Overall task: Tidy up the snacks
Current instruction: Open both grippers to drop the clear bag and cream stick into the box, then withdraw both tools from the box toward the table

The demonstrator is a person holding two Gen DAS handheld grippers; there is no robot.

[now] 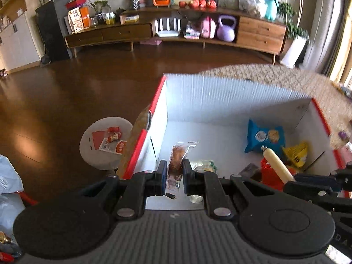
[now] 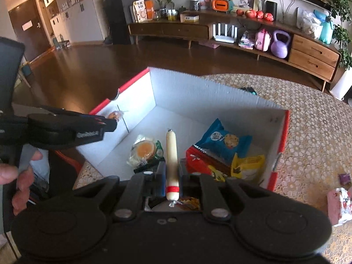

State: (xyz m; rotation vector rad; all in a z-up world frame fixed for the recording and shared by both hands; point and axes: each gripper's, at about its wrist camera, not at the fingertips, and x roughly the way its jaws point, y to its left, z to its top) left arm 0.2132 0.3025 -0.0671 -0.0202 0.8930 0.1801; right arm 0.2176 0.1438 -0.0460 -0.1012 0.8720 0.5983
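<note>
A pale sausage stick [image 2: 172,160] sits clamped between the fingers of the right gripper [image 2: 172,176]. Its long axis runs straight ahead along the fingers, the end with the red band nearest the camera and the clipped metal tip pointing out over the inside of the box [image 2: 198,92]. In the left wrist view the same sausage stick [image 1: 278,165] shows at the right edge, angled up and to the left, above the red packet [image 1: 269,173].

The left gripper [image 1: 173,176] has its fingers clenched on a clear-wrapped brown pastry [image 1: 176,162]. The pastry's long axis also runs forward along the fingers, its sealed top edge pointing away towards the far wall of the box [image 1: 220,96], and it hangs over the box's near left part.

On the box floor lie a blue cookie bag [image 2: 222,140], a red packet [image 2: 202,160] beside it, a yellow packet [image 2: 248,165] against the right wall, and a round orange-centred snack in clear wrap [image 2: 144,150] to the left of the sausage stick.

The box is white inside with red edges and stands on a table covered by a lace-patterned cloth [image 2: 308,132]. A small round white stool [image 1: 103,143] with red papers on it stands on the dark wooden floor [image 1: 66,92] to the left of the box. A long wooden sideboard [image 1: 176,28] runs along the far wall.
</note>
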